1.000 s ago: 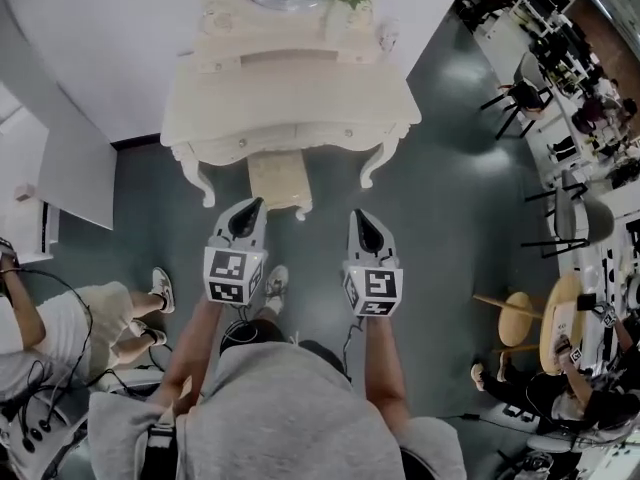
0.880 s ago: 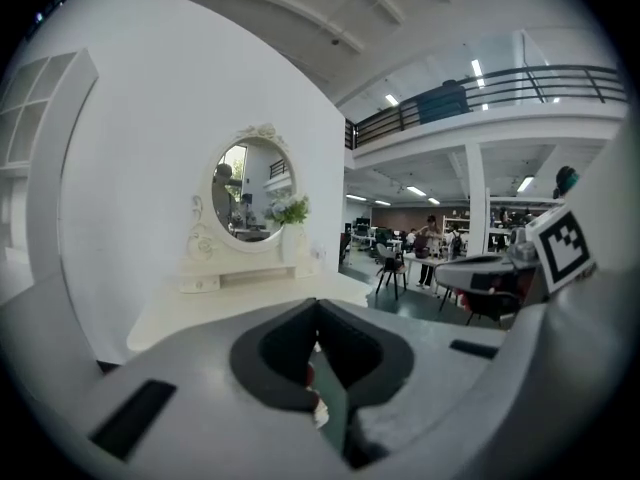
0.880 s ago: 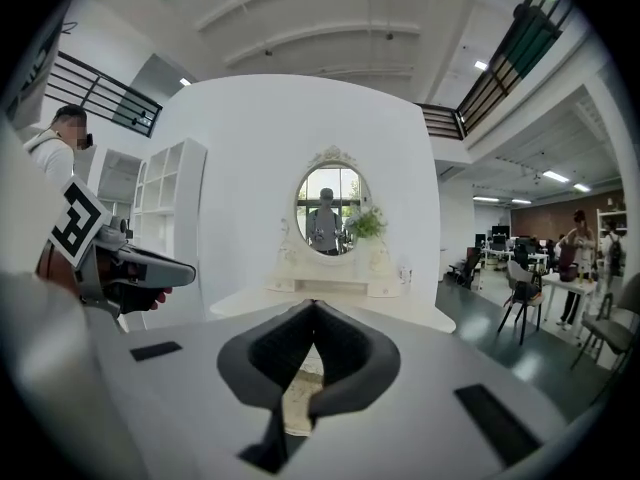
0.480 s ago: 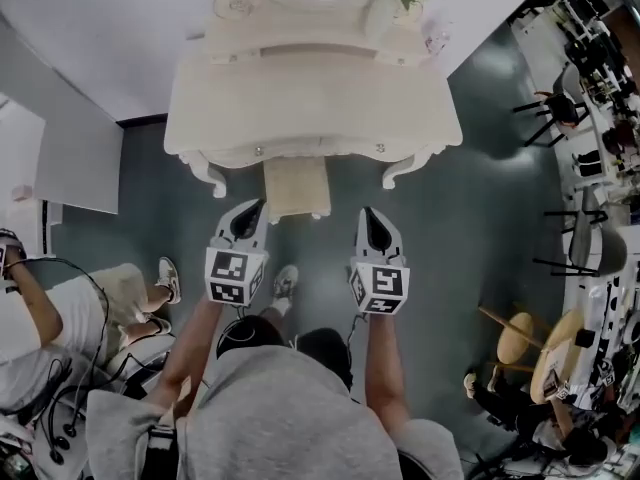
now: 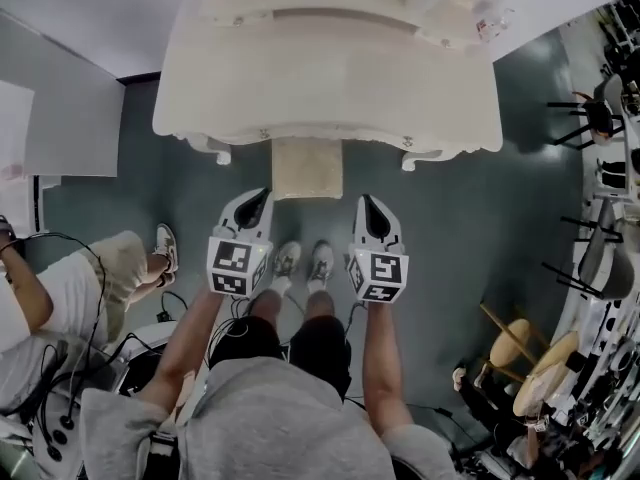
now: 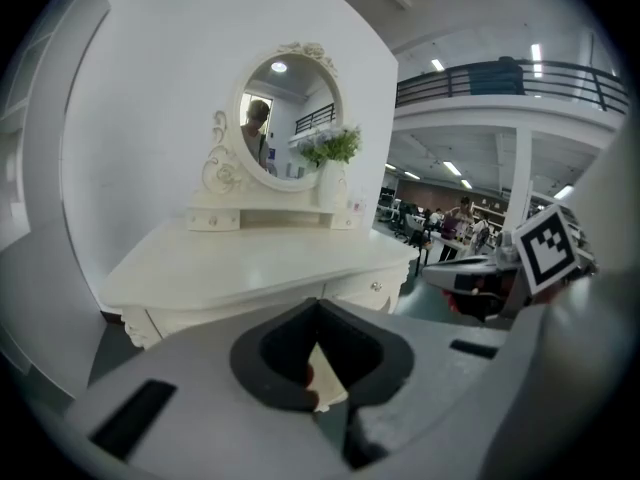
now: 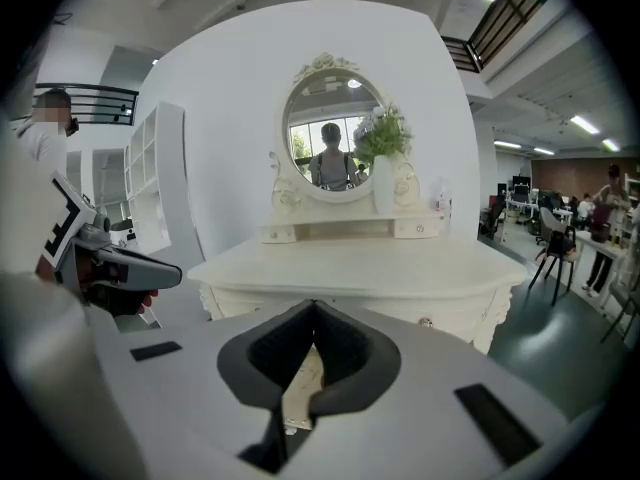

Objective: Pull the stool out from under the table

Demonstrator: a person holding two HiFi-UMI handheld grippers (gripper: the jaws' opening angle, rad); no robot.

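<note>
Down at lower centre, left gripper (image 5: 256,198) and right gripper (image 5: 368,206) side by side, jaws pinched together, holding nothing. Just above and between the tips, cream stool (image 5: 306,168), mostly tucked under. Further up, table (image 5: 330,78) filling the top.

floor (image 5: 450,238): dark | dressing table (image 5: 330,78): standing | stool (image 5: 307,168): partly under it

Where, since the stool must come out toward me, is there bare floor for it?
Bare floor lies between the stool and your shoes, and wider to the right, in front of the table. Crowded: a seated person and cables at left, chairs far right.
</note>
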